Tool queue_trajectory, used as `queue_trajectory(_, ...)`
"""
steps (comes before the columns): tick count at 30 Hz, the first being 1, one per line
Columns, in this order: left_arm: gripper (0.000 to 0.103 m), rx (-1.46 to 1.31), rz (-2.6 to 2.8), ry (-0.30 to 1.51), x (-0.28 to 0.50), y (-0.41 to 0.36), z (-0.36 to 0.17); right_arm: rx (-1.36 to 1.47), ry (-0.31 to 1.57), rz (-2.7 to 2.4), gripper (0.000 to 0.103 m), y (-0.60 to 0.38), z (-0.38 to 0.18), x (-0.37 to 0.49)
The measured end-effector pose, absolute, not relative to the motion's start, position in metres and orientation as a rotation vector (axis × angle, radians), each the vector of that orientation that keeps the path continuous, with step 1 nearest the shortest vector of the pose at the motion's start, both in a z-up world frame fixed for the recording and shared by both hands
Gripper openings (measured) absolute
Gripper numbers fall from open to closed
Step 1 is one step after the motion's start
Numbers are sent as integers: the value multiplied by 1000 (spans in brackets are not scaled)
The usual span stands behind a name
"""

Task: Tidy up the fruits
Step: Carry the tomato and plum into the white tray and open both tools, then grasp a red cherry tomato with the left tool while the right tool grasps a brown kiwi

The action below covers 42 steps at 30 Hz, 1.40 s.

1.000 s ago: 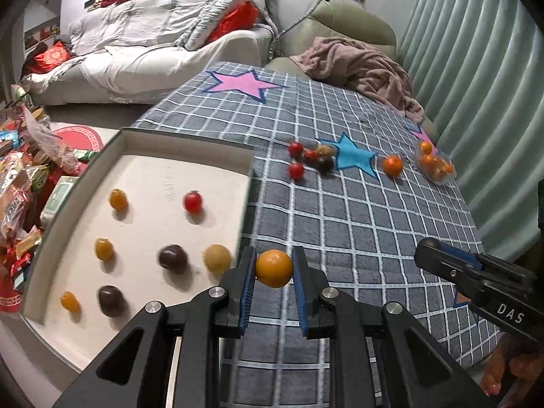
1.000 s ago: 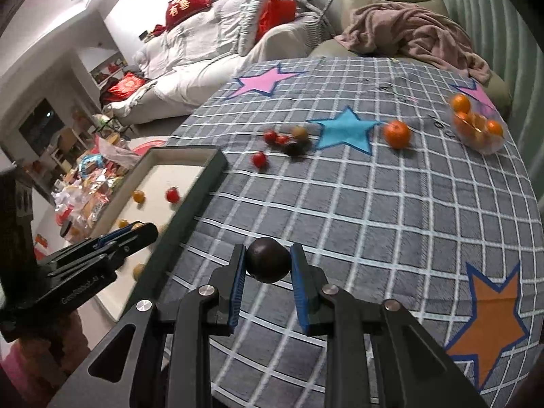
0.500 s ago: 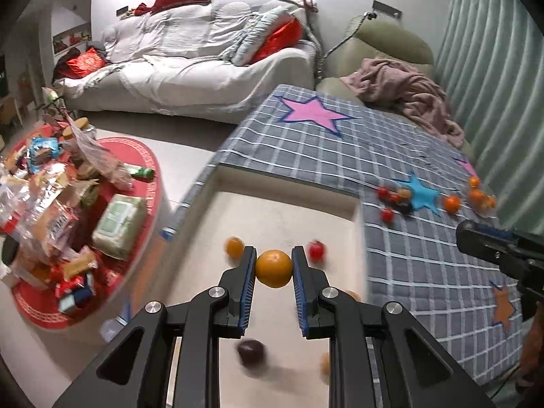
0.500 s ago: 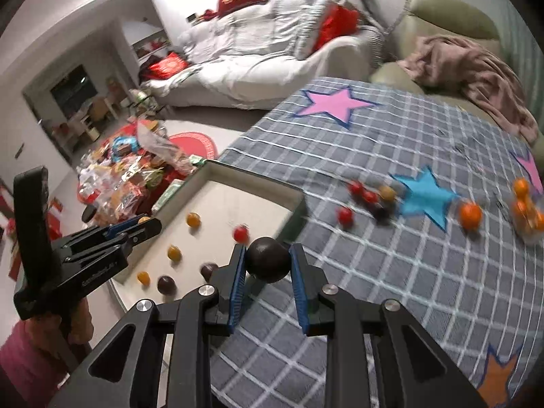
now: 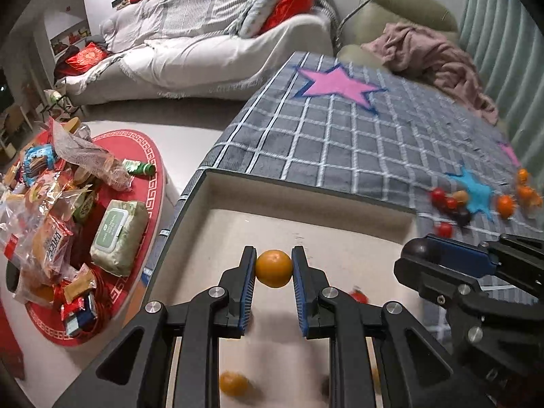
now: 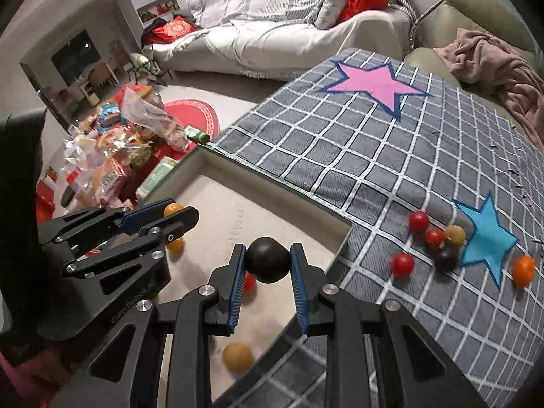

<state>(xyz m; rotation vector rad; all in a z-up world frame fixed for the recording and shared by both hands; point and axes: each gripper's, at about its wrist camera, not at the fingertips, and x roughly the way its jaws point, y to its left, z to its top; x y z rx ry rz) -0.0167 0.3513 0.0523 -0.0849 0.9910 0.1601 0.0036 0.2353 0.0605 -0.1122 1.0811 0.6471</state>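
Note:
My left gripper is shut on a small orange and holds it over the beige tray. It also shows in the right wrist view. My right gripper is shut on a dark plum over the tray's right part; it also shows in the left wrist view. In the tray lie a yellow-orange fruit, a red tomato and an orange fruit. On the grey checked cloth lie several loose tomatoes, a dark plum and an orange.
A red round tray heaped with snack packets and a wipes pack stands on the floor left of the table. A white sofa and an armchair with a pink blanket stand behind. More oranges lie at the cloth's far right.
Both grippers have swung left from over the cloth to over the tray, each still holding its fruit. The right gripper now sits close beside the left one.

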Motion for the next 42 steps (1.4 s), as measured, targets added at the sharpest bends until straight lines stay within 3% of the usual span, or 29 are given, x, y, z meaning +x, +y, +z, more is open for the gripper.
queue_trajectory(11, 23, -33, 195, 1083, 5, 353, 19, -194, 1122, 654, 30, 249, 23, 21)
queue_trajectory(13, 24, -29, 191, 1076, 5, 353, 17, -204, 1122, 664, 38, 250, 23, 20)
queue_trajectory(14, 27, -24, 194, 1075, 5, 353, 17, -202, 1124, 671, 38, 251, 23, 20)
queue_trajectory(17, 76, -23, 255, 1056, 2, 360, 21, -193, 1115, 667, 40, 249, 26, 19)
queue_trajectory(18, 79, -31, 273, 1027, -1, 364, 24, -172, 1112, 677, 48, 247, 29, 19)
queue_trajectory(22, 79, -54, 279, 1018, -8, 373, 31, -147, 1075, 671, 80, 241, 44, 14)
queue_trajectory(27, 79, -39, 277, 1005, -19, 367, 41, -129, 1044, 648, 85, 222, 65, 3)
queue_trajectory(42, 79, -27, 189, 988, -44, 323, 66, -15, 1101, 519, 86, 137, 62, -15)
